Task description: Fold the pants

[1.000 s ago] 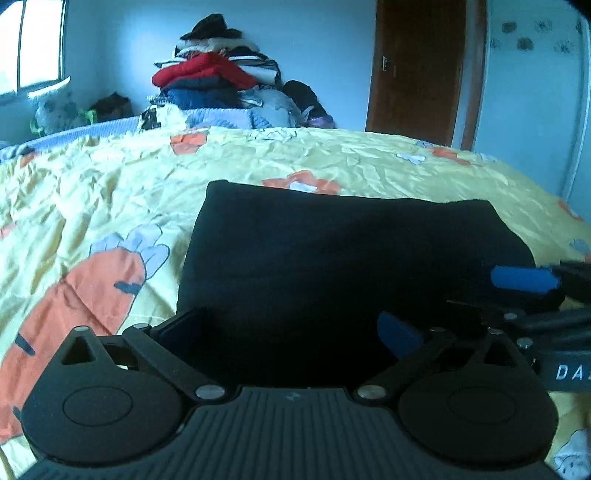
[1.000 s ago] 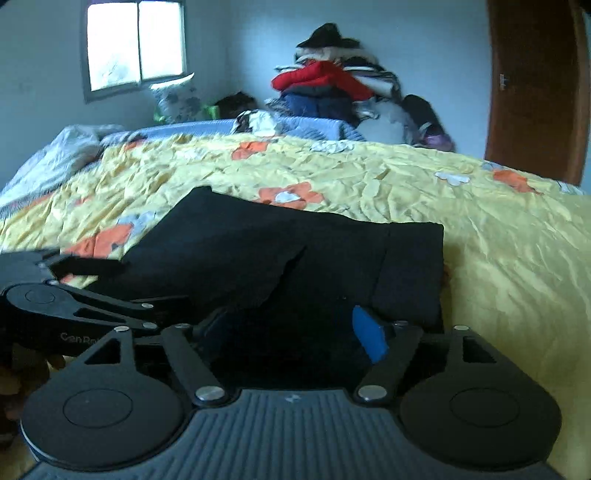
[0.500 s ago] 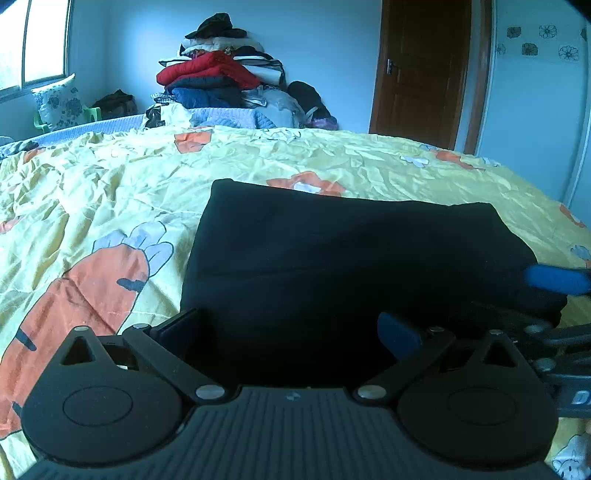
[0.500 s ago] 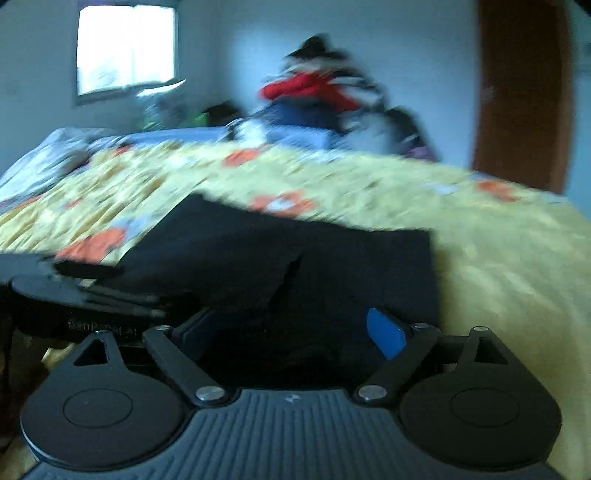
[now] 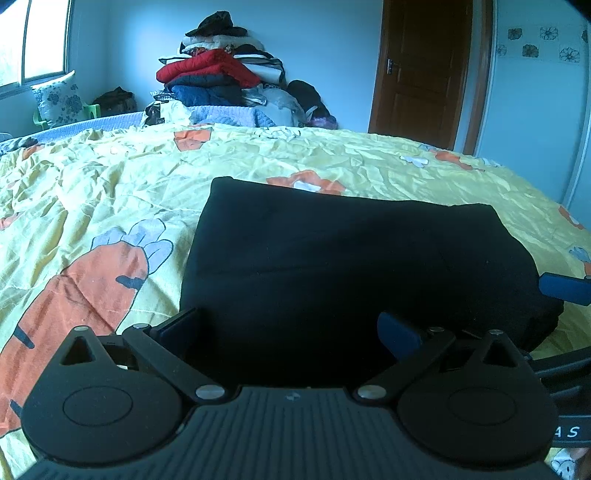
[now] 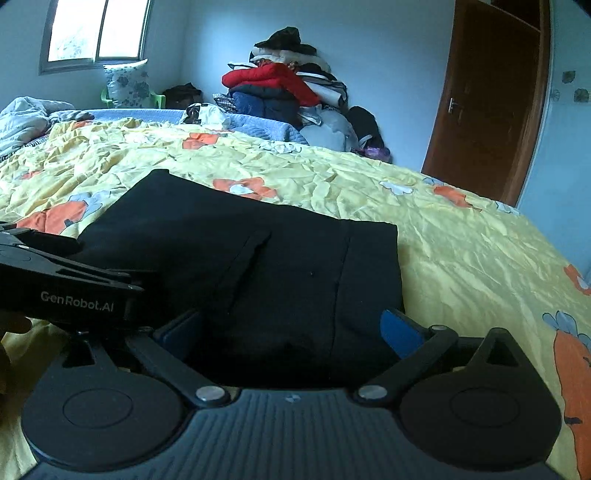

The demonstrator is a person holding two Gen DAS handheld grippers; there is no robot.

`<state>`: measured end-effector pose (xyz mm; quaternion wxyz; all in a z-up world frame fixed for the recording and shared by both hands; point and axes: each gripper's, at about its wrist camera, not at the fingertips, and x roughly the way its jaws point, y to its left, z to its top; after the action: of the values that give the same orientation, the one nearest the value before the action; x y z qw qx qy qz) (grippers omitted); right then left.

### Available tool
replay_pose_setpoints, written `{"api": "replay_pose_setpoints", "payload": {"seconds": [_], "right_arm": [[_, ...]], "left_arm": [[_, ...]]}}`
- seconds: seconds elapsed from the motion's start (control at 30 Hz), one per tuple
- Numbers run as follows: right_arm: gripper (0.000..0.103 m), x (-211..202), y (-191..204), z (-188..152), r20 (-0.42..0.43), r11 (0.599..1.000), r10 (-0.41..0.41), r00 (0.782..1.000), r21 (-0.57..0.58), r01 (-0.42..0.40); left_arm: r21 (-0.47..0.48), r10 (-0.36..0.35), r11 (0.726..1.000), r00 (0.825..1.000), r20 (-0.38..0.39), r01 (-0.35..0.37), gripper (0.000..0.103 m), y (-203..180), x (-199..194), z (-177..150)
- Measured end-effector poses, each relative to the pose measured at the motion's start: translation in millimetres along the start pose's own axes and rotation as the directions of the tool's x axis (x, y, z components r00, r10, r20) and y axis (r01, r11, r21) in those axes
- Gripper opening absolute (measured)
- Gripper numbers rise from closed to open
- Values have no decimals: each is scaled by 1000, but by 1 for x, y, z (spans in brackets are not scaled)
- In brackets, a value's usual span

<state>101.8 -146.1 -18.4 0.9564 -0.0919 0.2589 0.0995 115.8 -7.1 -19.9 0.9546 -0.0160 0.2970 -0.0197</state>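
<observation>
The black pants point(image 5: 343, 258) lie folded into a compact rectangle on the yellow carrot-print bedspread point(image 5: 92, 206). They also show in the right wrist view point(image 6: 251, 266). My left gripper point(image 5: 290, 328) is open and empty, its blue-padded fingers spread at the near edge of the pants. My right gripper point(image 6: 291, 330) is open and empty too, at the near right corner of the fold. A blue fingertip of the right gripper point(image 5: 563, 290) shows at the right edge of the left wrist view, and the body of the left gripper point(image 6: 70, 291) shows in the right wrist view.
A tall pile of clothes point(image 5: 218, 81) stands at the far side of the bed. A brown door point(image 5: 424, 70) is at the back right, a window point(image 6: 96, 33) and a cushion point(image 6: 127, 83) at the back left. Rumpled bedding point(image 6: 22, 118) lies far left.
Both grippers have drawn back a little from the pants and risen slightly. The right gripper has shifted right. The pants lie flatter and have not moved.
</observation>
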Motion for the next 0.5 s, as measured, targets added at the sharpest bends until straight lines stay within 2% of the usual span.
{"api": "replay_pose_setpoints", "payload": {"seconds": [0.13,0.23,0.37,0.43,0.5], "right_arm": [[103,-12,3,-5,2,999,-27,1000,28,27],[103,-23,11,-12,-20,998,-60,998,-1,60],[103,-28,8,-25,-127,997,-3,992,70,12],[103,-34,2,-31,-144,989,21,989,147,0],[103,-40,-1,-36,-150,985,22,988,170,4]], "left_arm": [[-9,27,1000,1000,11,-27,103,2,-24,-6],[-8,6,1000,1000,8,-6,103,6,-47,-15],[-25,7,1000,1000,-15,-7,103,15,-68,-31],[-21,10,1000,999,-39,-11,103,19,-72,-41],[-13,22,1000,998,-62,-23,102,20,-73,-50]]}}
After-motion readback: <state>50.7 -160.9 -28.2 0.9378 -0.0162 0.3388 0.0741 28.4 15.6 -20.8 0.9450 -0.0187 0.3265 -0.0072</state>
